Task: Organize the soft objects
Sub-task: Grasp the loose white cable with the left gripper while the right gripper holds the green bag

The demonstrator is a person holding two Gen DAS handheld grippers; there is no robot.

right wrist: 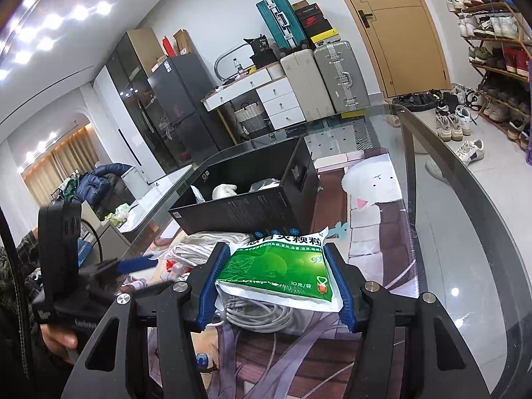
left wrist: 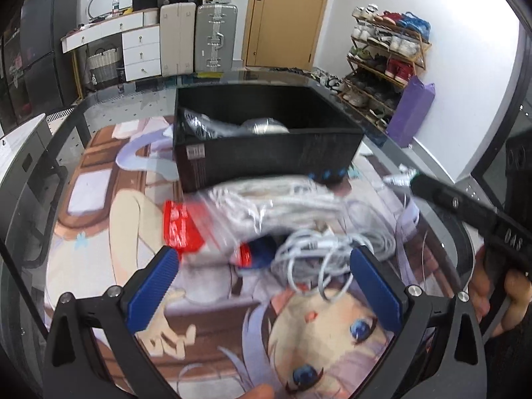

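Note:
A black open box (left wrist: 266,153) stands on the printed mat and holds a few wrapped soft items; it also shows in the right wrist view (right wrist: 252,206). In front of it lie a clear bag of white cloth with a red strip (left wrist: 252,212) and a tangle of white cable (left wrist: 326,256). My left gripper (left wrist: 262,286) is open and empty just short of this pile. My right gripper (right wrist: 277,282) is shut on a green and white medicine pouch (right wrist: 282,266), held above a grey cable coil (right wrist: 259,316).
The glass table's curved edge (right wrist: 442,179) runs along the right. Suitcases (left wrist: 199,36), white drawers (left wrist: 139,50), a shoe rack (left wrist: 382,60) and a purple bag (left wrist: 412,109) stand beyond the table. Each view shows the other hand-held gripper at its side.

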